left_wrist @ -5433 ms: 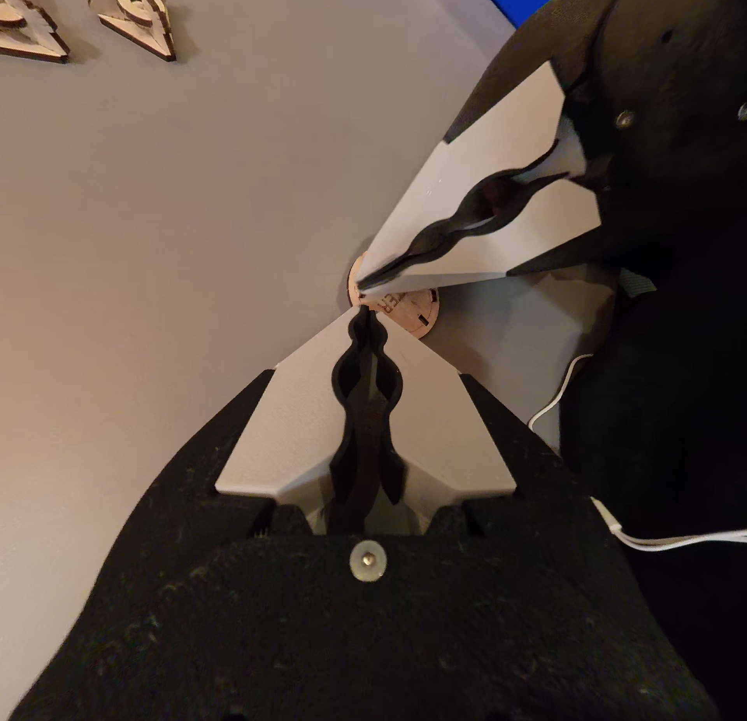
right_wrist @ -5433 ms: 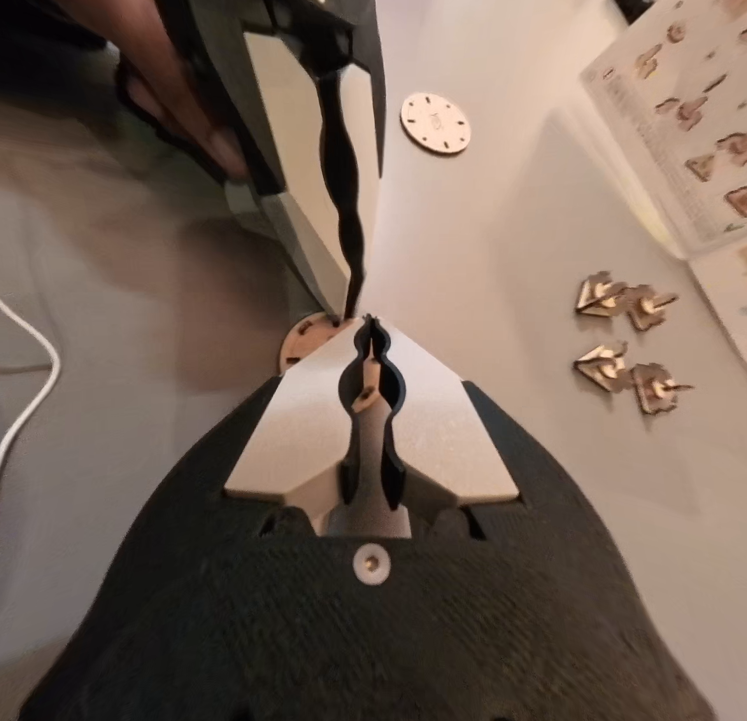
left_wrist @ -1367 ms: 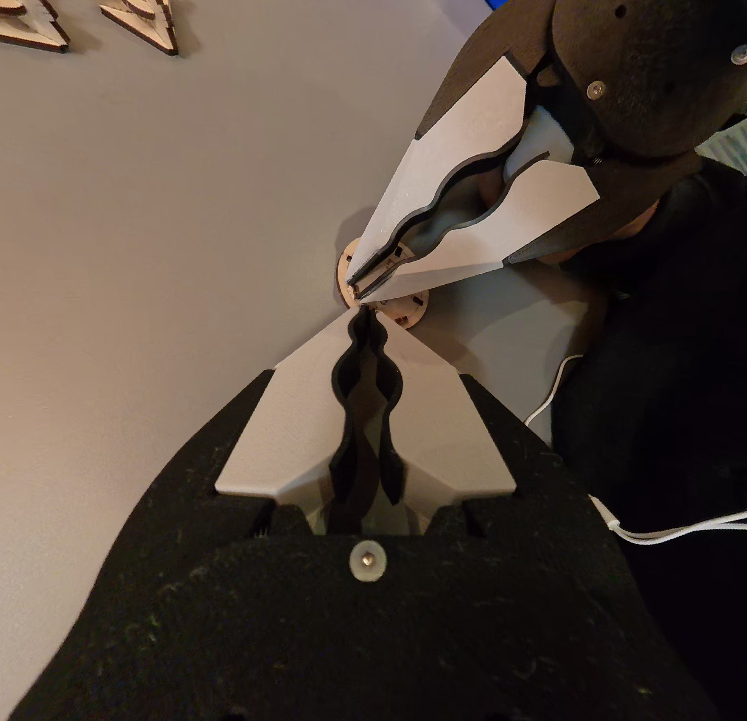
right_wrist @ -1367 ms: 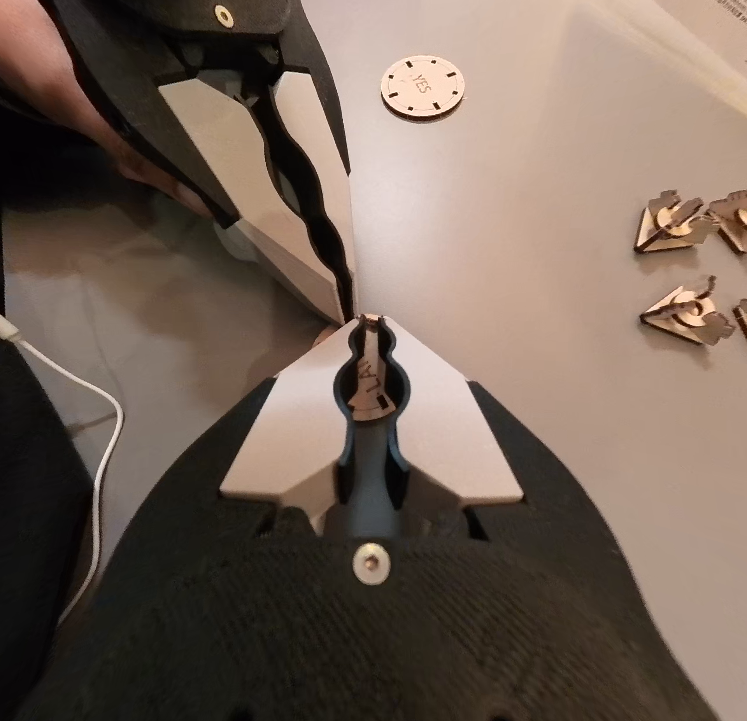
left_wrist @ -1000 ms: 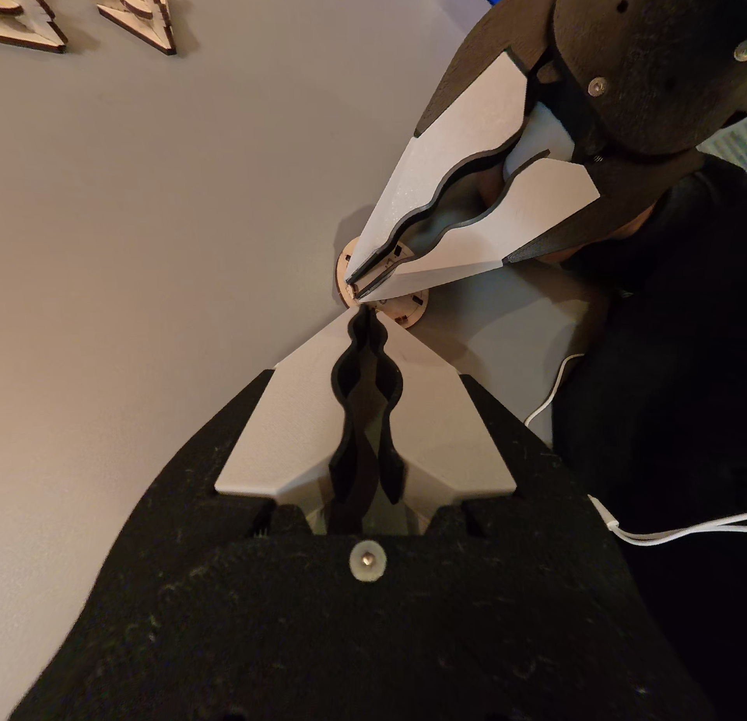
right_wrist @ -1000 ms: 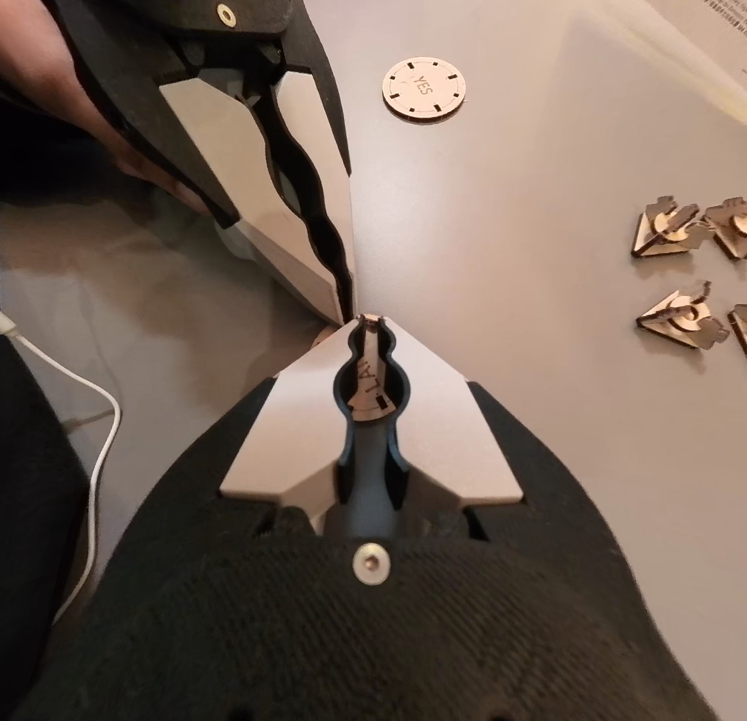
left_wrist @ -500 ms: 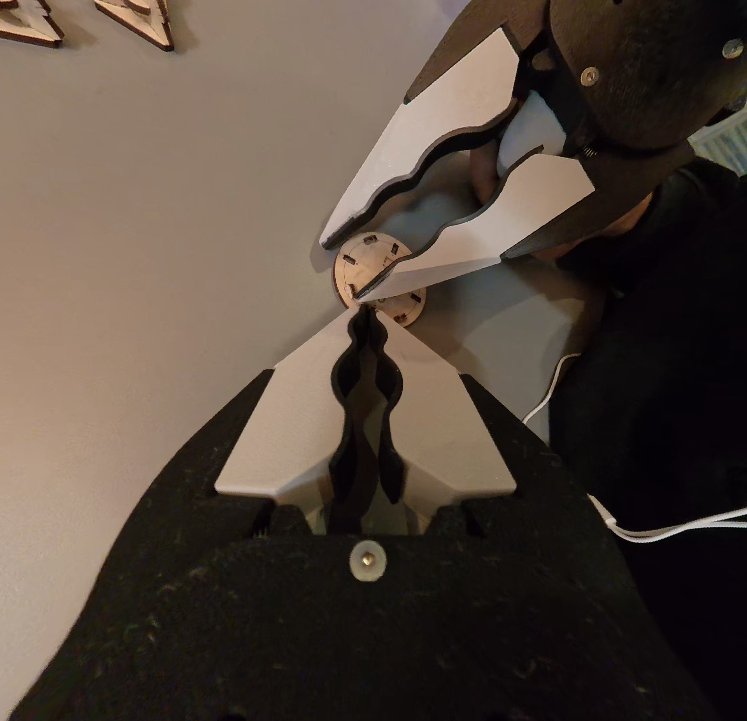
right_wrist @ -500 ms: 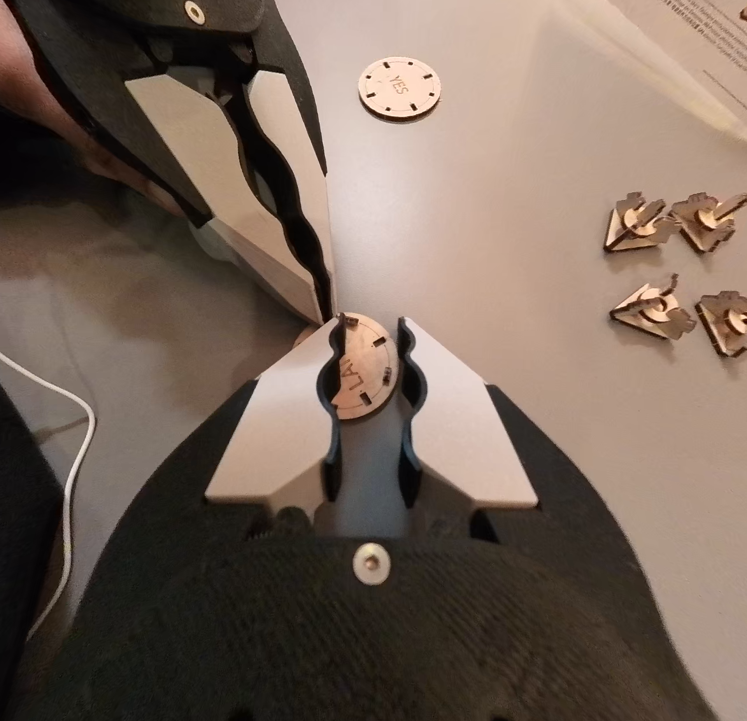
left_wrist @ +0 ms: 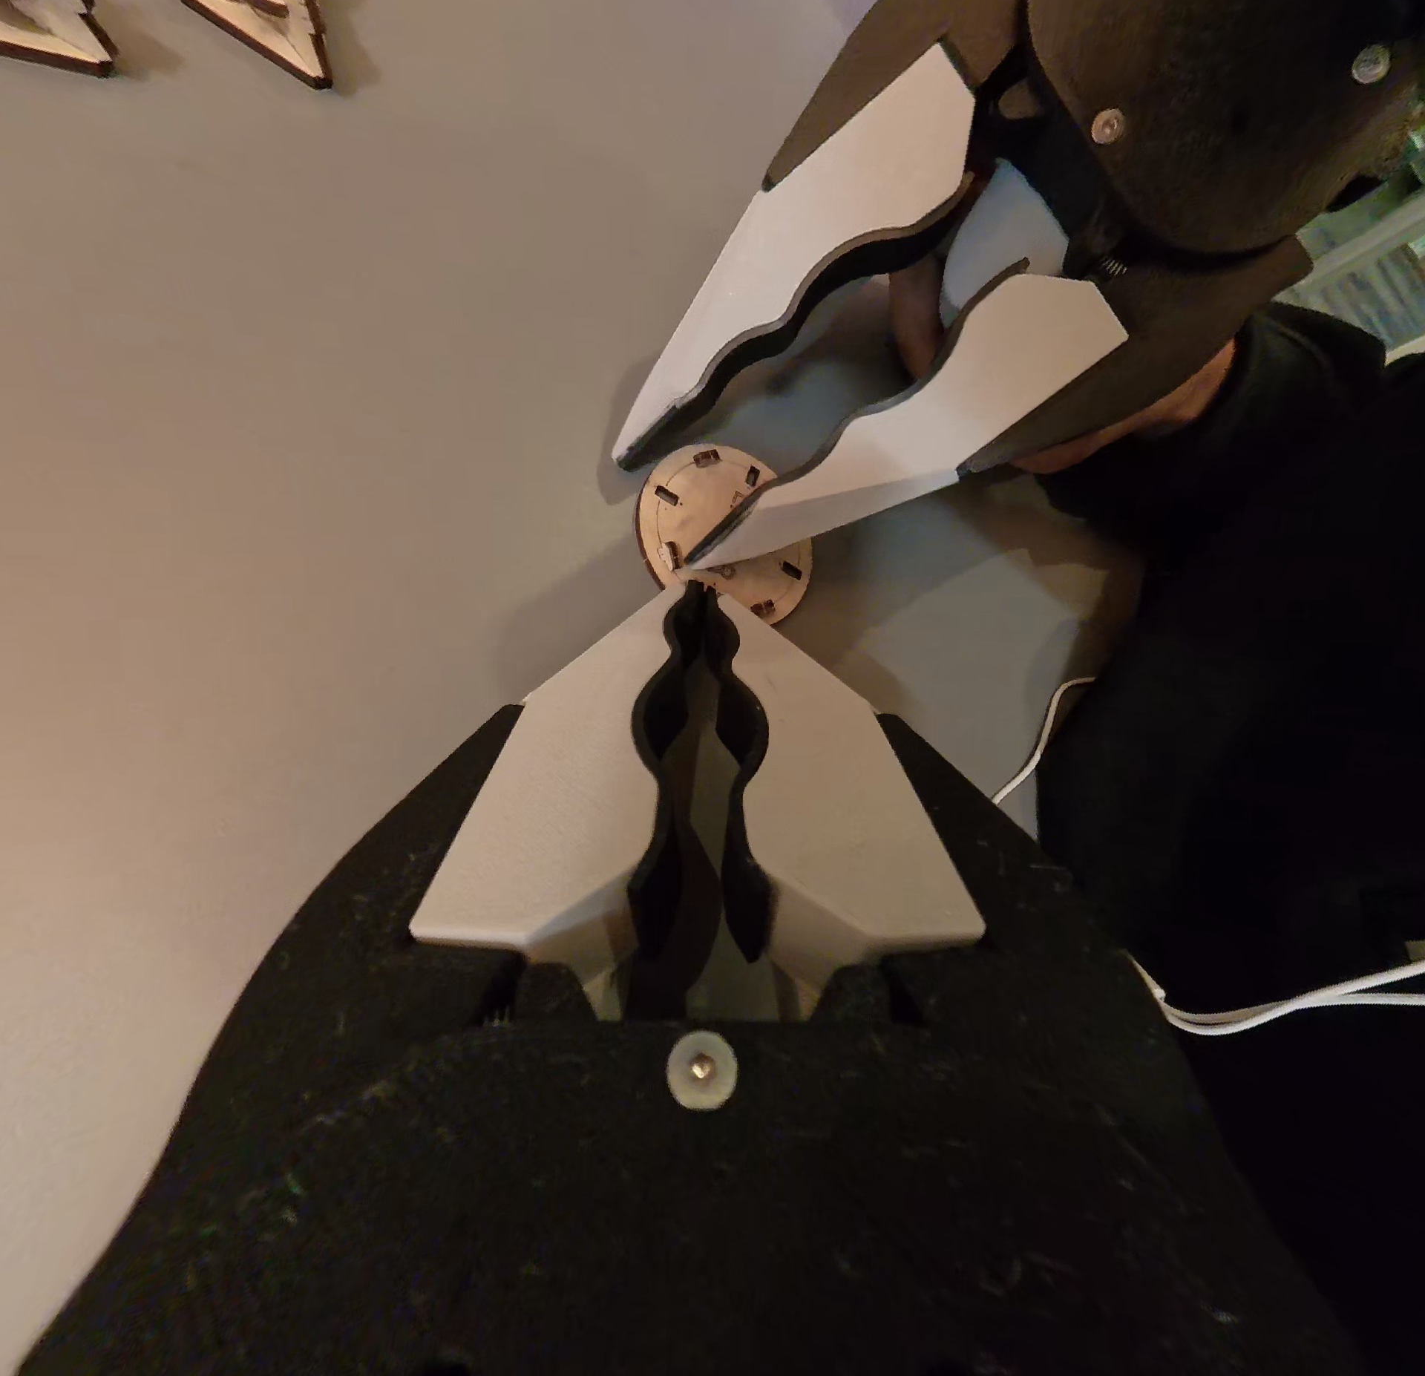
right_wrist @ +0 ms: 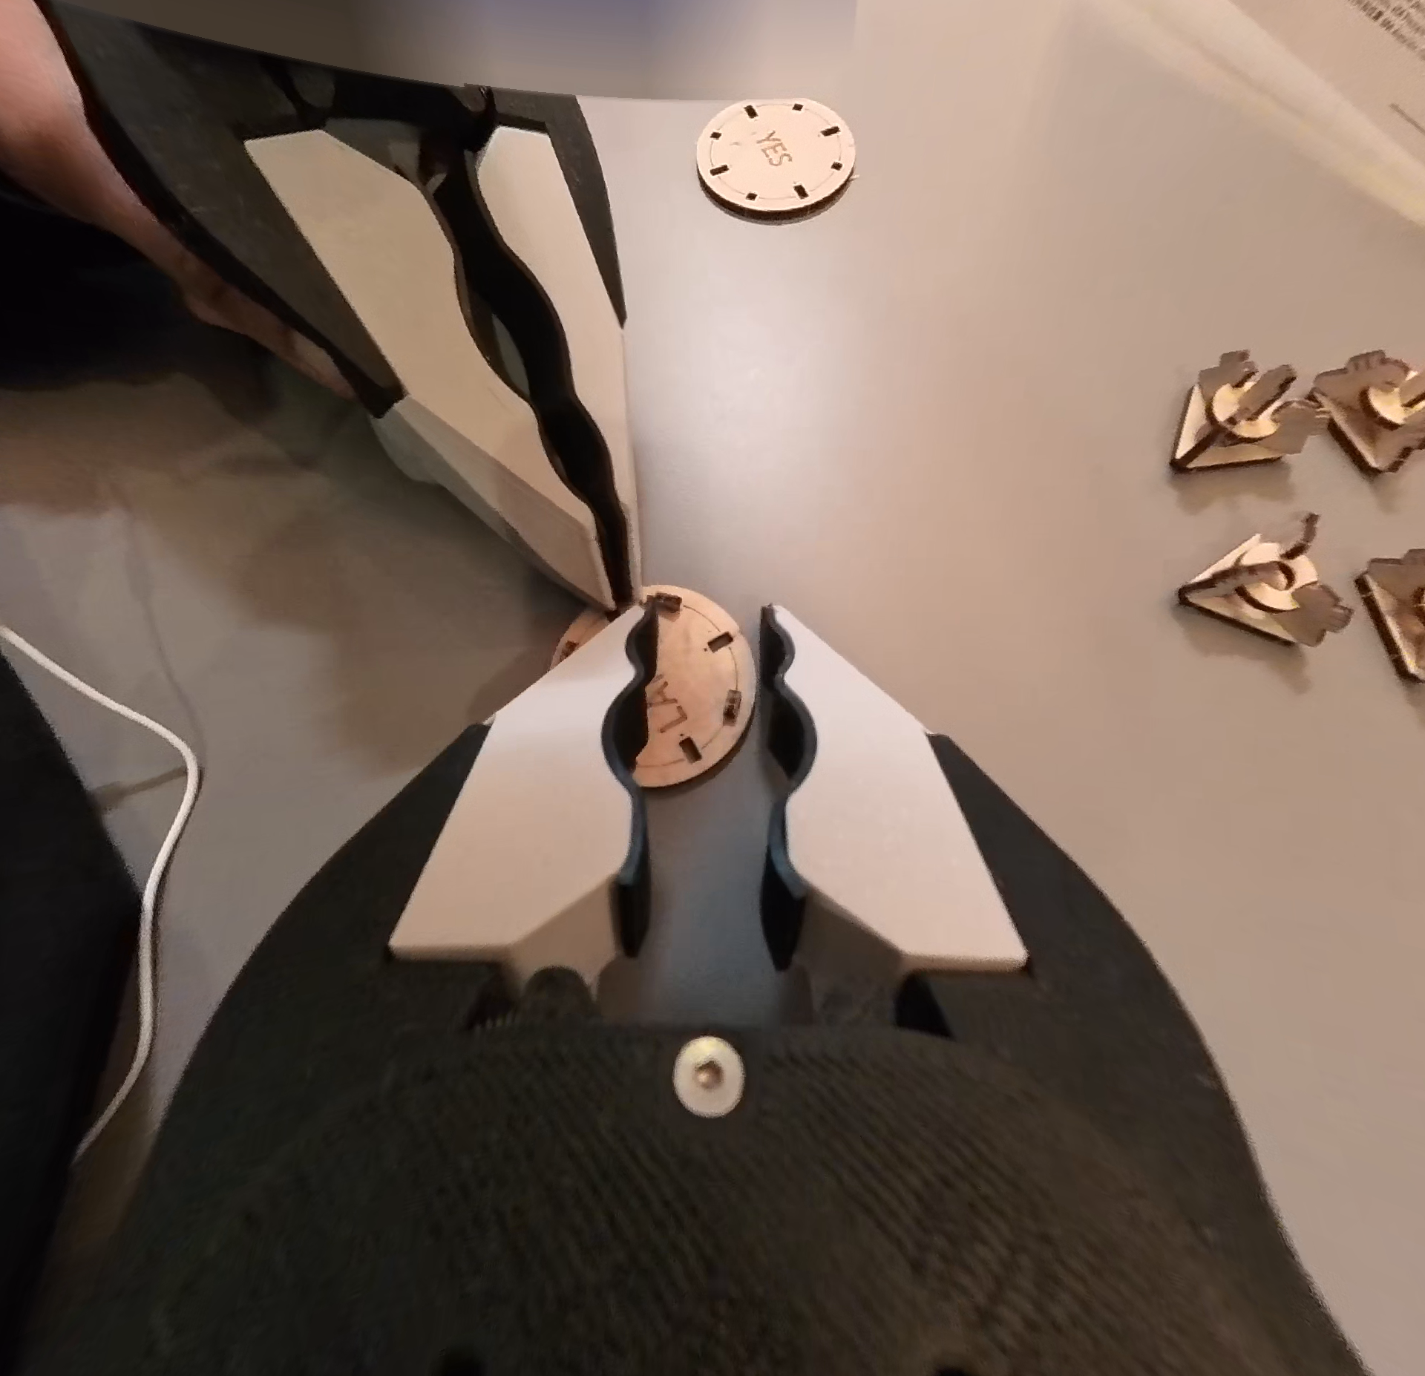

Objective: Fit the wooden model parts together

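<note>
Wooden disc [left_wrist: 698, 525] with edge slots lies flat on grey table [left_wrist: 308, 414]. Right gripper [right_wrist: 705, 622] jaws wide, straddling disc, pads not pressing it. Left gripper [left_wrist: 694, 591] jaws closed, tips touching disc rim at its 6 o'clock. Second wooden disc [right_wrist: 775, 159] at 12 o'clock; wooden triangular pieces [right_wrist: 1264, 421] at 2 o'clock. White cable [right_wrist: 166, 799] at 9 o'clock.
</note>
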Tool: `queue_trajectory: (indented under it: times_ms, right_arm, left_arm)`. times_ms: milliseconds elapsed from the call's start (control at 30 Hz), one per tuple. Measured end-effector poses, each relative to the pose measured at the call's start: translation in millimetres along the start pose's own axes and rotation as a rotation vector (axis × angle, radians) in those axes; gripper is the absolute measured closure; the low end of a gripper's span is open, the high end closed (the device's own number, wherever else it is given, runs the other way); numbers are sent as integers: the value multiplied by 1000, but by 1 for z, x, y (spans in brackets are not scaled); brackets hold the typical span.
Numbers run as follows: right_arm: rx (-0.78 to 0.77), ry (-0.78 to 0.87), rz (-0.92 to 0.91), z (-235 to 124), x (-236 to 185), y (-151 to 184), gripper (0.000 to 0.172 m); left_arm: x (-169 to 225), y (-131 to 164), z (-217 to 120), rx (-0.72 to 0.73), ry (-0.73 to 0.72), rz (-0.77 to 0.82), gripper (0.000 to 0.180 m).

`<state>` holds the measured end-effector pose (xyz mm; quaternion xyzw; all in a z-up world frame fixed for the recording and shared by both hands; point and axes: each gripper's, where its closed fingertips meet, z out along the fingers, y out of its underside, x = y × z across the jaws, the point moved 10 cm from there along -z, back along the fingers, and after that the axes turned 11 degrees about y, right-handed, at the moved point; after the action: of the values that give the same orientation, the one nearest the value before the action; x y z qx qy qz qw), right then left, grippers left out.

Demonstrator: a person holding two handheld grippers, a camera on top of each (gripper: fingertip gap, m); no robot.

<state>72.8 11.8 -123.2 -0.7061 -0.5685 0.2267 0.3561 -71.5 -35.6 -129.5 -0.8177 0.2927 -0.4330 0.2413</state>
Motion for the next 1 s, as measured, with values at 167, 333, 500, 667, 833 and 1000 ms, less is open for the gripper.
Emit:
queue_trajectory:
  times_ms: [167, 333, 500, 667, 833, 1000]
  right_arm:
    - [4, 7, -16, 1, -2, -1, 146]
    - [3, 4, -7, 1, -2, -2, 148]
    - [-13, -28, 56, 3, 1, -1, 147]
    - [-14, -38, 55, 3, 0, -2, 152]
    - [-14, -41, 57, 3, 0, -2, 152]
    - [-14, -45, 56, 3, -1, -2, 153]
  left_arm:
    - [0, 0, 0, 2, 4, -5, 179]
    - [0, 0, 0, 1, 3, -4, 179]
    - [0, 0, 0, 1, 2, -3, 179]
    - [1, 0, 0, -2, -11, 10, 179]
    - [1, 0, 0, -1, -9, 7, 179]
    - [0, 0, 0, -1, -8, 7, 179]
